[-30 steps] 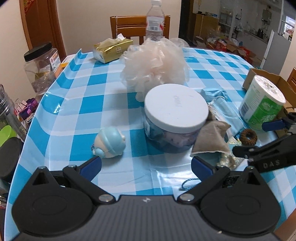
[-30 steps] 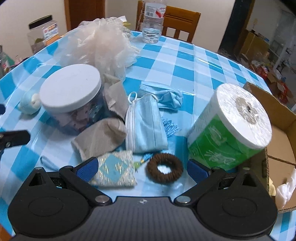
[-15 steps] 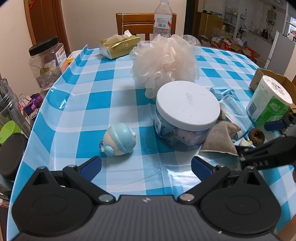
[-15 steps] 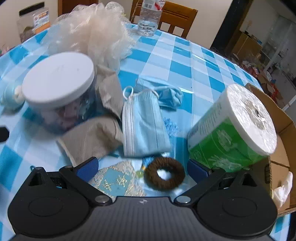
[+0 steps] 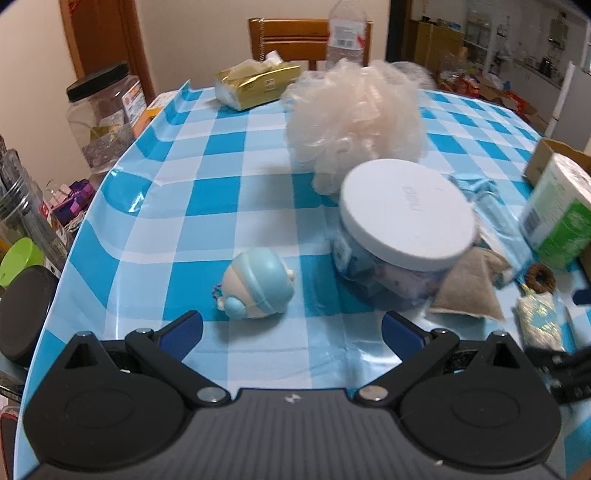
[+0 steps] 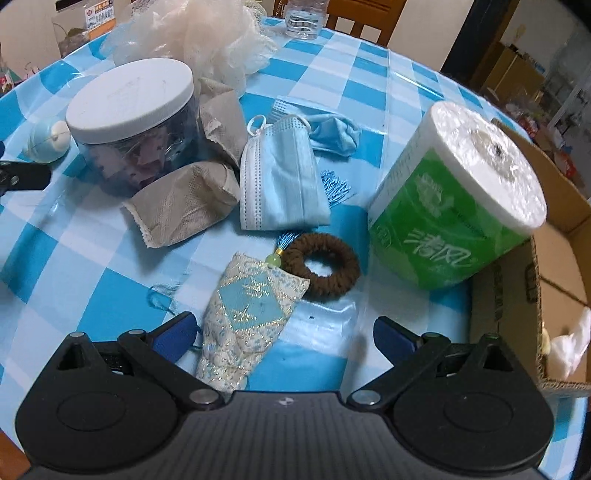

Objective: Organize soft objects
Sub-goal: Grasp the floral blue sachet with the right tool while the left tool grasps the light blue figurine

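Observation:
My left gripper [image 5: 291, 330] is open and empty, just in front of a pale blue squishy doll toy [image 5: 258, 290] on the checked tablecloth. My right gripper [image 6: 282, 338] is open; a brocade sachet [image 6: 247, 315] lies between its fingers, nearer the left one, untouched. Beyond it lie a brown hair scrunchie [image 6: 321, 266], a blue face mask [image 6: 280, 177], a crumpled second mask [image 6: 334, 133] and beige socks [image 6: 181, 203]. A peach bath pouf [image 5: 354, 110] sits behind a white-lidded jar [image 5: 404, 229].
A green-wrapped toilet roll [image 6: 458, 195] stands beside an open cardboard box [image 6: 554, 280] at the right. A tissue pack [image 5: 256, 83], a water bottle [image 5: 345, 35] and a chair [image 5: 288, 40] are at the far edge. Jars and clutter [image 5: 103, 114] stand beyond the table's left edge.
Both grippers have pulled back toward the near edge and shifted. The doll now sits closer to my left gripper; the sachet now lies between my right gripper's fingers. Both stay open.

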A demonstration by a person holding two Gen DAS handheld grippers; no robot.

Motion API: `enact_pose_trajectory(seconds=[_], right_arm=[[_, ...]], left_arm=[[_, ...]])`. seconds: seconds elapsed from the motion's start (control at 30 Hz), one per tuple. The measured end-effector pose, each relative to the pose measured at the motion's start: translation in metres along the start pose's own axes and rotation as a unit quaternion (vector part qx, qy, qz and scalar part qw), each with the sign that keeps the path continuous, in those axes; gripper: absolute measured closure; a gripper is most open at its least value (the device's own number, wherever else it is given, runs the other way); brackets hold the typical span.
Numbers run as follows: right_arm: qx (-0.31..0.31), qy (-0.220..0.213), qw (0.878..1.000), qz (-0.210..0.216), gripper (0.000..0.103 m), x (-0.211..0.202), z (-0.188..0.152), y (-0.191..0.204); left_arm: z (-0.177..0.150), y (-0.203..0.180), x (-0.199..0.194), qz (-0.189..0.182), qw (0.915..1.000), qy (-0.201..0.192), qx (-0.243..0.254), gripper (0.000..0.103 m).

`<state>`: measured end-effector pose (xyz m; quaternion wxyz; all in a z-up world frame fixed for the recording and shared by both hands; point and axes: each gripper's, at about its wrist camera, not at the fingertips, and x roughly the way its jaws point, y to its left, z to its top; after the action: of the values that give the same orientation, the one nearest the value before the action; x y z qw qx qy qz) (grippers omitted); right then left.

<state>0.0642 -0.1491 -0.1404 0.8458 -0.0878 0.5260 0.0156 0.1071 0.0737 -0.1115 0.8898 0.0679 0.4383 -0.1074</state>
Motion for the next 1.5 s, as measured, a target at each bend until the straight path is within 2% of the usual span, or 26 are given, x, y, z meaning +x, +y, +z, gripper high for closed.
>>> enact_pose_trajectory(seconds=[0.2, 0.33, 0.47, 0.53, 0.63, 0.7, 0.77, 0.9, 1.0, 1.07, 1.2, 1.27, 1.37, 1.5], right_arm=[[0.059, 0.010, 0.997, 0.038, 0.000, 0.006, -0.005, -0.016], [0.052, -0.004, 0.998, 0.039, 0.000, 0.006, -0.009, -0.015], [0.053, -0.020, 0.998, 0.037, 0.000, 0.005, -0.014, -0.014], [0.053, -0.027, 0.998, 0.037, 0.000, 0.004, -0.016, -0.014], [0.053, -0.033, 0.997, 0.036, 0.000, 0.000, -0.021, -0.014], [0.054, -0.035, 0.997, 0.036, 0.000, 0.000, -0.022, -0.014], [0.056, -0.034, 0.997, 0.036, 0.000, 0.001, -0.021, -0.015], [0.059, -0.015, 0.997, 0.036, 0.000, 0.001, -0.014, -0.011], [0.039, -0.023, 0.998, 0.038, 0.011, -0.002, -0.010, -0.001], [0.036, -0.026, 0.998, 0.051, 0.024, -0.005, -0.006, 0.003], [0.028, -0.029, 0.998, 0.050, 0.035, -0.006, -0.001, 0.009], [0.028, -0.028, 0.998, 0.049, 0.045, -0.007, 0.000, 0.009], [0.026, -0.022, 0.998, 0.048, 0.054, -0.008, 0.002, 0.008], [0.019, -0.020, 0.999, 0.046, 0.059, -0.010, 0.004, 0.010]], left_arm=[[0.006, 0.010, 0.021, 0.014, 0.9993, 0.013, -0.033, 0.001], [0.006, 0.019, 0.033, 0.020, 0.9969, 0.029, -0.070, 0.004], [0.007, 0.026, 0.039, 0.008, 0.9937, 0.035, -0.106, 0.015], [0.009, 0.028, 0.039, 0.002, 0.9925, 0.031, -0.119, 0.017], [0.011, 0.030, 0.040, -0.002, 0.9910, 0.022, -0.132, 0.027], [0.013, 0.032, 0.042, -0.004, 0.9893, 0.020, -0.144, 0.030], [0.014, 0.036, 0.043, -0.009, 0.9869, 0.021, -0.160, 0.037], [0.015, 0.039, 0.043, -0.004, 0.9859, 0.017, -0.166, 0.038], [0.016, 0.040, 0.044, 0.001, 0.9865, 0.017, -0.163, 0.038], [0.016, 0.040, 0.044, 0.005, 0.9867, 0.017, -0.161, 0.039], [0.017, 0.042, 0.044, 0.007, 0.9868, 0.018, -0.161, 0.039], [0.018, 0.043, 0.044, 0.008, 0.9870, 0.017, -0.159, 0.047], [0.019, 0.044, 0.044, 0.003, 0.9875, 0.017, -0.157, 0.048], [0.020, 0.045, 0.043, 0.001, 0.9887, 0.019, -0.149, 0.050]])
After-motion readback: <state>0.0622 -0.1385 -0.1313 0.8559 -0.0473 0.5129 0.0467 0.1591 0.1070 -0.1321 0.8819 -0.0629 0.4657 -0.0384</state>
